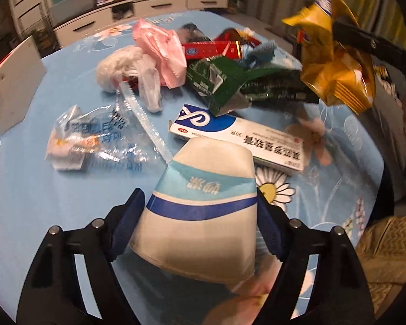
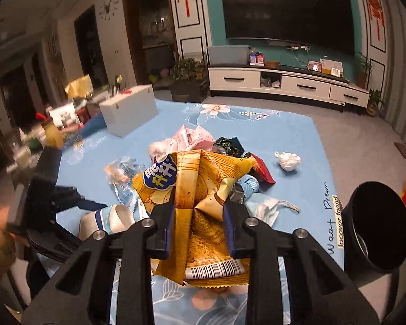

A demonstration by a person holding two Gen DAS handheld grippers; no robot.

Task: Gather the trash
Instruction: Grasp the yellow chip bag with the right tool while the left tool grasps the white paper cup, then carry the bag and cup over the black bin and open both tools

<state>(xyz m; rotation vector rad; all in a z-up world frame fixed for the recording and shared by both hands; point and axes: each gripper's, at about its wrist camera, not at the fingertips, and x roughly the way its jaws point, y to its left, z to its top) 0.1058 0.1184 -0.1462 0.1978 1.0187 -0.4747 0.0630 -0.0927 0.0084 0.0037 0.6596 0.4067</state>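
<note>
My left gripper is shut on a white paper cup with blue bands, held on its side just above the blue tablecloth; it also shows in the right wrist view. My right gripper is shut on a crumpled yellow snack bag, held above the table; the bag also shows at the upper right of the left wrist view. A pile of trash lies beyond: a white-and-blue medicine box, a green carton, a pink wrapper, a clear plastic bag.
A black bin stands at the table's right edge. A crumpled white tissue and a face mask lie on the cloth. A white box stands at the far left of the table. A TV cabinet stands behind.
</note>
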